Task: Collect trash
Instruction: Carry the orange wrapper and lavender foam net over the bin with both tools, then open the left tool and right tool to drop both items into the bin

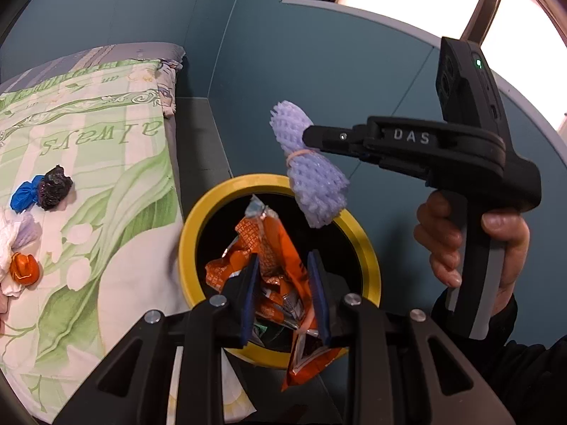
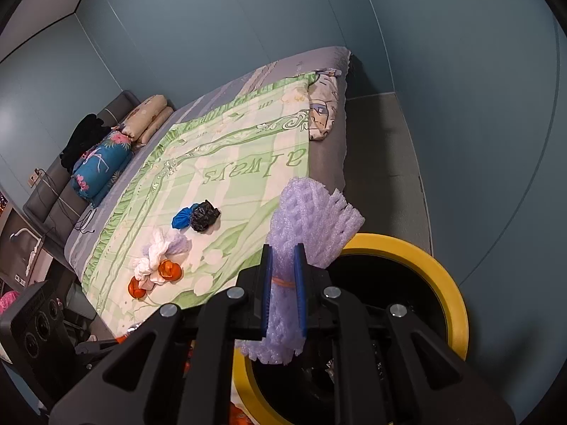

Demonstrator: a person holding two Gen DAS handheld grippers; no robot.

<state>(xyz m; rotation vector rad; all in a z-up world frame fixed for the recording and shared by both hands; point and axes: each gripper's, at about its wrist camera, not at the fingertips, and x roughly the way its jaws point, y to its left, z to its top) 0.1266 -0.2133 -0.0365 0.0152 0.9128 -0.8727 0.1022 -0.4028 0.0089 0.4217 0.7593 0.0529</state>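
Orange snack wrapper [image 1: 280,265], crinkled and foil-lined, sat clamped between the blue pads of the left gripper [image 1: 285,290], whose jaws stood narrowly apart and pressed on it from both sides; its lower end hung below the jaws and its upper end rose over the dark mouth of the yellow-rimmed bin [image 1: 191,233] just beyond them. Above and to the right of those jaws, the right gripper [image 1: 308,138] was held by a hand [image 1: 471,251] in a dark sleeve. Its jaws were closed almost fully on a lilac foam net [image 1: 312,173], a ribbed mesh sleeve cinched at the waist by an orange rubber band and flaring at both ends. In the right wrist view the net [image 2: 304,219] rose from between the pads, with the bin rim [image 2: 450,283] just to the right of the jaws. Farther left of both jaws lay the bed [image 2: 226,163] with its green and white quilt, carrying a blue and black bag bundle [image 2: 196,216], white crumpled tissue [image 2: 154,262] and two small orange pieces [image 2: 169,270]. Pillows [image 2: 102,166] lay at the far end.
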